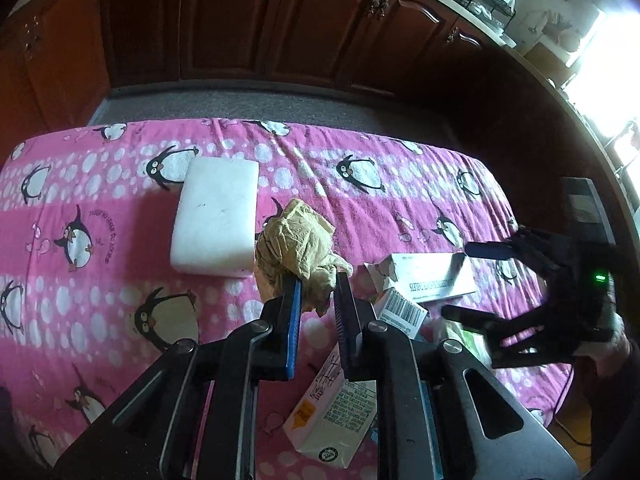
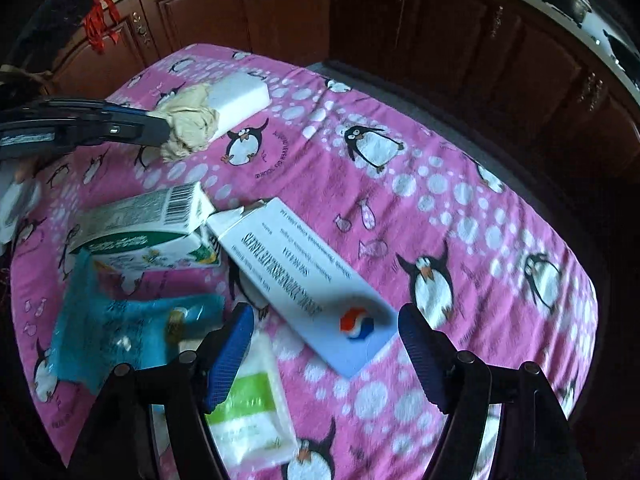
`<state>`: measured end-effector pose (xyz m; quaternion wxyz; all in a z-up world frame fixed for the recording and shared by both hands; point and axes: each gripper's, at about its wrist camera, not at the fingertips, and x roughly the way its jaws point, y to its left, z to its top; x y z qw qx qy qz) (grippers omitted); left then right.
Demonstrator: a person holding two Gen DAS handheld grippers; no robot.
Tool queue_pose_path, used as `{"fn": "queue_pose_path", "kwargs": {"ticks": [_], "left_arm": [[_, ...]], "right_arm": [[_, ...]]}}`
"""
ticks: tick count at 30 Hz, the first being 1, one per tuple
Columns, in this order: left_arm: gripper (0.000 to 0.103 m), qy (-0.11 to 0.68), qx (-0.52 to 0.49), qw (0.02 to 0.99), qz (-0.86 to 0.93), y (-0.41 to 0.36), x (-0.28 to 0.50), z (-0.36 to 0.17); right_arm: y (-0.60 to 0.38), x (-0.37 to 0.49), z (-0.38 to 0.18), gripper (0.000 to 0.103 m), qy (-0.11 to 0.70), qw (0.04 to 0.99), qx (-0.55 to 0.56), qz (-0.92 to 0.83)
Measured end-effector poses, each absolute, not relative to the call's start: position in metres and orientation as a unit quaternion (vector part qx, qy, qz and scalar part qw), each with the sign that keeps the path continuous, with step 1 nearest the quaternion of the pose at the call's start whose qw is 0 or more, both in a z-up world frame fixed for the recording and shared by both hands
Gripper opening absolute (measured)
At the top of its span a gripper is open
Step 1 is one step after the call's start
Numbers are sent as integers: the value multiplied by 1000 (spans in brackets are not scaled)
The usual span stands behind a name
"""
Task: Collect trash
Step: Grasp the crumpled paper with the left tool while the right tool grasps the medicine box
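My left gripper (image 1: pixel 318 284) is shut on a crumpled beige paper wad (image 1: pixel 298 246) and holds it above the pink penguin cloth (image 1: pixel 120 208); the wad also shows in the right wrist view (image 2: pixel 190 126). My right gripper (image 2: pixel 326 320) is open, its fingers on either side of the near end of a flat white medicine box (image 2: pixel 308 284), also seen in the left wrist view (image 1: pixel 434 274). A white-and-green carton (image 2: pixel 148 224), a blue wrapper (image 2: pixel 120 332) and a green-and-white tissue pack (image 2: pixel 252 412) lie beside it.
A white foam block (image 1: pixel 218 216) lies on the cloth just beyond the wad. A cream carton (image 1: pixel 336 412) lies under my left gripper. Dark wooden cabinets (image 1: pixel 248 20) stand past the table's far edge, across a grey floor strip.
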<state>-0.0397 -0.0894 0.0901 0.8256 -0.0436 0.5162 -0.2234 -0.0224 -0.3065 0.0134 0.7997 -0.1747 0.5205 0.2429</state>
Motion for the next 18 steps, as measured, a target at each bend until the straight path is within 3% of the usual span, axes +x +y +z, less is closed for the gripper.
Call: {"fn": "queue_pose_path", "kwargs": {"ticks": [5, 9, 10, 12, 18], "left_arm": [[13, 514, -43, 825, -229, -93, -44, 92], [13, 510, -48, 827, -234, -97, -46, 96], [13, 508, -50, 827, -236, -99, -47, 98], [13, 502, -52, 828, -243, -105, -50, 103], [13, 488, -41, 831, -265, -129, -62, 117]], "right_arm": [[-307, -15, 9, 66, 522, 806, -150, 236], [-318, -34, 17, 49, 511, 821, -133, 215], [-324, -40, 21, 35, 509, 827, -118, 207], [-340, -55, 35, 25, 485, 850, -80, 188], [-364, -71, 33, 25, 505, 848, -38, 154]]}}
